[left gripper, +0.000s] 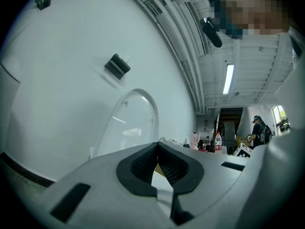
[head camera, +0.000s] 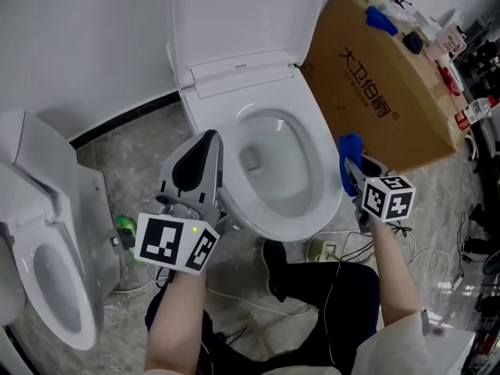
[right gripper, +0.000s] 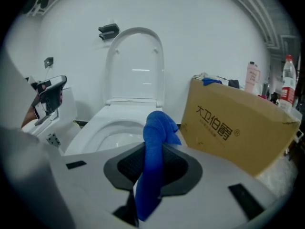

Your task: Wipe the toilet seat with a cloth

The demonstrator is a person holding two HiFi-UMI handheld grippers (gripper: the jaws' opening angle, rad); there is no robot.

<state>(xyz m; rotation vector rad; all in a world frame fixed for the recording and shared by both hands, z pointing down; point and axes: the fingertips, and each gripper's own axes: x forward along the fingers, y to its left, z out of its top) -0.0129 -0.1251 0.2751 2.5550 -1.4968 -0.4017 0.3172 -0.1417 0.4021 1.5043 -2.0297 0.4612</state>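
The step in hand looks like the approach: the cloth is gripped and brought to the toilet, but no wiping stroke shows yet. The right gripper (right gripper: pixel 155 162) has its jaws pressed together on a blue cloth (right gripper: pixel 155 128), which stands up in a bunched fold above the jaws and trails down behind them. In the head view this cloth sits just beside the right edge of the toilet seat (head camera: pixel 320 162); whether it touches the seat I cannot tell. The seat lies down over the bowl, with the lid (head camera: pixel 242 14) raised against the wall behind it. The left gripper (left gripper: pixel 157 151) has its jaws closed tip to tip with nothing between them, and it is at the seat's left front edge, angled up toward the wall and lid. A cardboard box (head camera: pixel 383 92) stands close on the right of the toilet, and a second toilet (head camera: pixel 55 287) stands to the left. The next move, I judge, calls for lowering the cloth flat onto the right side of the seat and drawing it round the ring with steady pressure, keeping clear of the box.
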